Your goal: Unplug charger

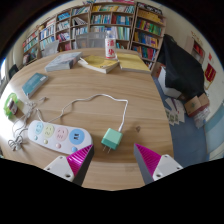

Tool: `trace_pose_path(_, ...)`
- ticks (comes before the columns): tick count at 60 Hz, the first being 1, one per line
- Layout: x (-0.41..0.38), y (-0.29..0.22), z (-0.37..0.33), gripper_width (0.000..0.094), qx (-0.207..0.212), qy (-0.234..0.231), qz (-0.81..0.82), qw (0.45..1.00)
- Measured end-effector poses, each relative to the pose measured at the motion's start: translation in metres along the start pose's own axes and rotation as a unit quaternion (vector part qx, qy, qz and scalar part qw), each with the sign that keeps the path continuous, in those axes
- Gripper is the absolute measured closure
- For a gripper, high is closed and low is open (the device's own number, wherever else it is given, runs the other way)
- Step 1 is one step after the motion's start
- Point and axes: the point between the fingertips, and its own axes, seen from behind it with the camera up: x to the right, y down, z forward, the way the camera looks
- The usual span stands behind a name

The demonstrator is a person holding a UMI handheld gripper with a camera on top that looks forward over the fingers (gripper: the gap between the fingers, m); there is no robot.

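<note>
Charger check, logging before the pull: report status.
Gripper open, jaws empty. Green charger just ahead between them, still plugged into power strip. White cable trails beyond; nothing in the way.

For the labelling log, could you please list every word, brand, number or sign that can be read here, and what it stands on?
None can be read.
Power strip: coloured marks by its sockets, too small to read.
Green charger: no legible marking.
White bottle: label blurred.
Book on the table: cover unreadable.
Bookshelf spines: too small.
Gripper: open, no text.
</note>
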Motion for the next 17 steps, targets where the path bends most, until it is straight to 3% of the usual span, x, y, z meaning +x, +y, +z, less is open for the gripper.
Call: trace_pose_path(17,-0.020,0.019,-0.089,0.0088,0.037,0.041,0.032,0.998)
